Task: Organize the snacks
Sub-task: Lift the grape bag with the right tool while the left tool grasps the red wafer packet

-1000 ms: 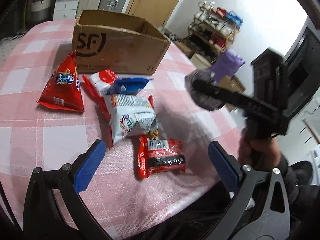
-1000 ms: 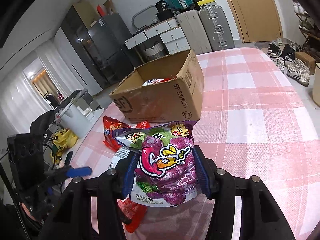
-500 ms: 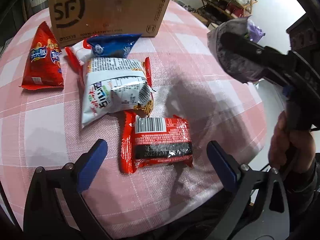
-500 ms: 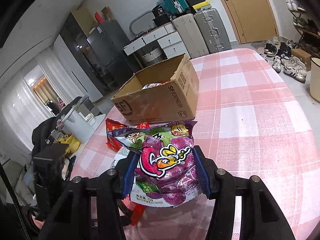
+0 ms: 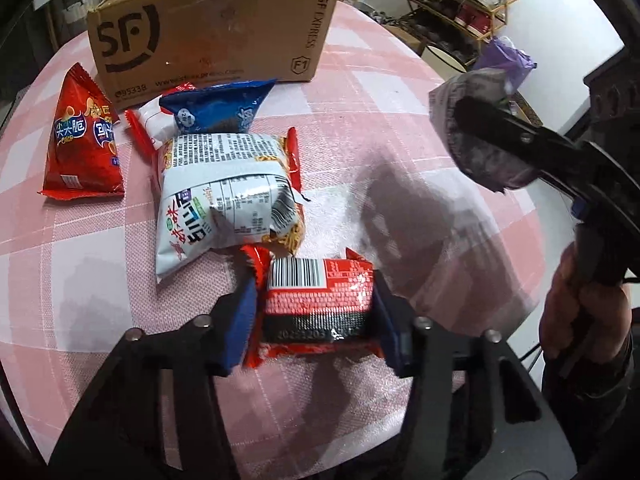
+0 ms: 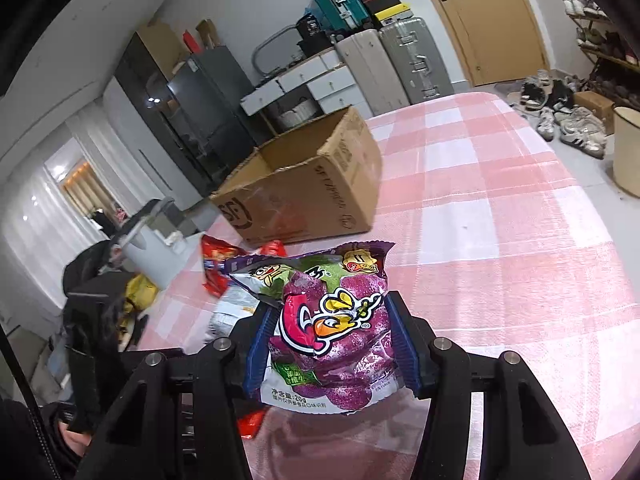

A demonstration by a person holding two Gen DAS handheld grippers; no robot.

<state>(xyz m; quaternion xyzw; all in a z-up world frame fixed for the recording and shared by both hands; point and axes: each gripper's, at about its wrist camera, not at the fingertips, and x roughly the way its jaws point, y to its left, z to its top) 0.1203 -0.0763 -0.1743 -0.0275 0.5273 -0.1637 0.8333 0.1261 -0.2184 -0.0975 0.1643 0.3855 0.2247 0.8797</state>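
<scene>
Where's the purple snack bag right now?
The purple snack bag is held off the table in the right gripper, nearer the camera than the cardboard box.

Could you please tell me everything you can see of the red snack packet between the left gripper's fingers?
The red packet is a small glossy foil pouch, lying flat on the pink checked tablecloth, back side up. It shows a white barcode label, fine white print, a black band with a stamped date, and crimped ends. The left gripper is closing on it, blue pads at its two sides. Its top edge sits by the white noodle bag; whether they touch is unclear.
</scene>
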